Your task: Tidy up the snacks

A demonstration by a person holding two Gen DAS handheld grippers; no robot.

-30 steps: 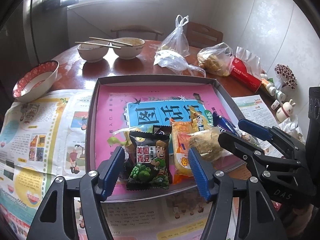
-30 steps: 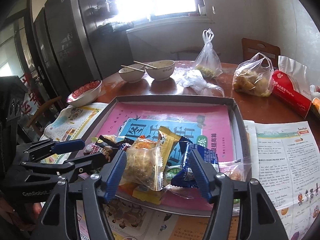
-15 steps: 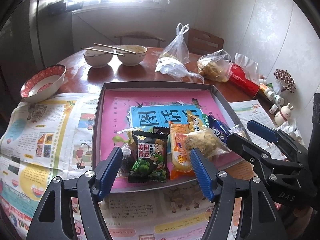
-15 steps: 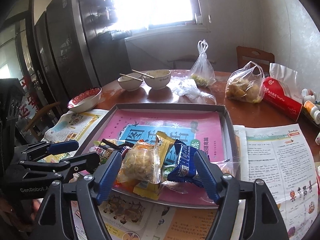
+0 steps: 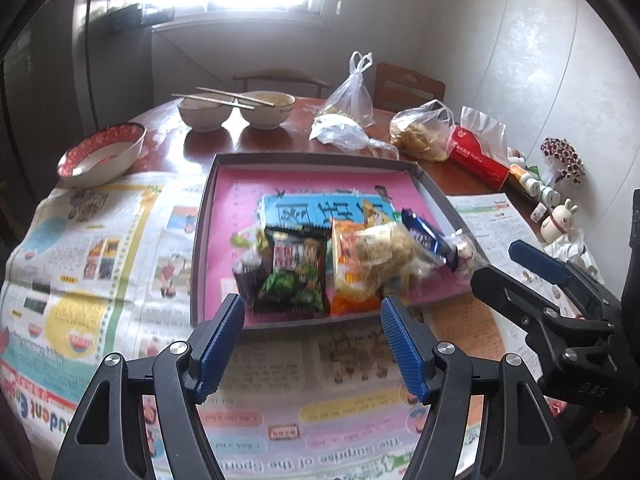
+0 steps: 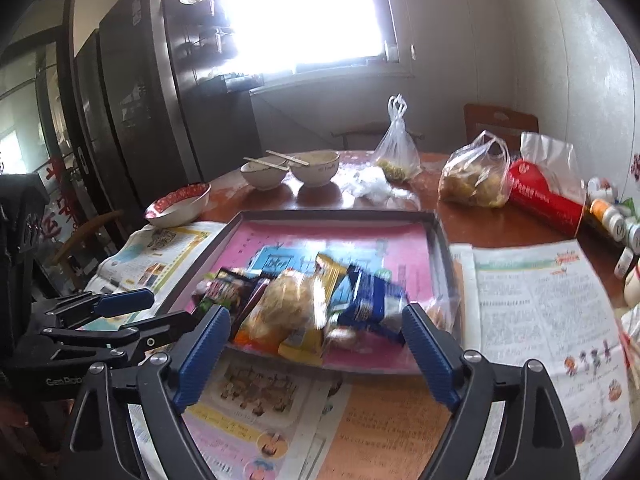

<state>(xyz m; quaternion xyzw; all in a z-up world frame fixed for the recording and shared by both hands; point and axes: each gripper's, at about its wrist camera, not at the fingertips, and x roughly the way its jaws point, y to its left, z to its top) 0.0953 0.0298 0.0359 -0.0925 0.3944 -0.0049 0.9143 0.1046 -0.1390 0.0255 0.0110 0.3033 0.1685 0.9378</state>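
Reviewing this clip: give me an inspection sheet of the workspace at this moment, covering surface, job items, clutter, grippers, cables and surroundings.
Surface: round wooden table, near half covered by newspapers.
Job's things: shallow grey tray with pink lining; snack packets piled at its near edge, including a green pea packet, an orange packet, a clear bag with a pale pastry and a blue packet.
Clutter: two bowls with chopsticks, red-rimmed bowl, plastic bags, red tissue pack, small bottles, rabbit figurine.
Grippers: left gripper and right gripper both open, empty, short of the tray.
Cables: nothing seen.
Surroundings: bright window, dark cabinets, wooden chairs.
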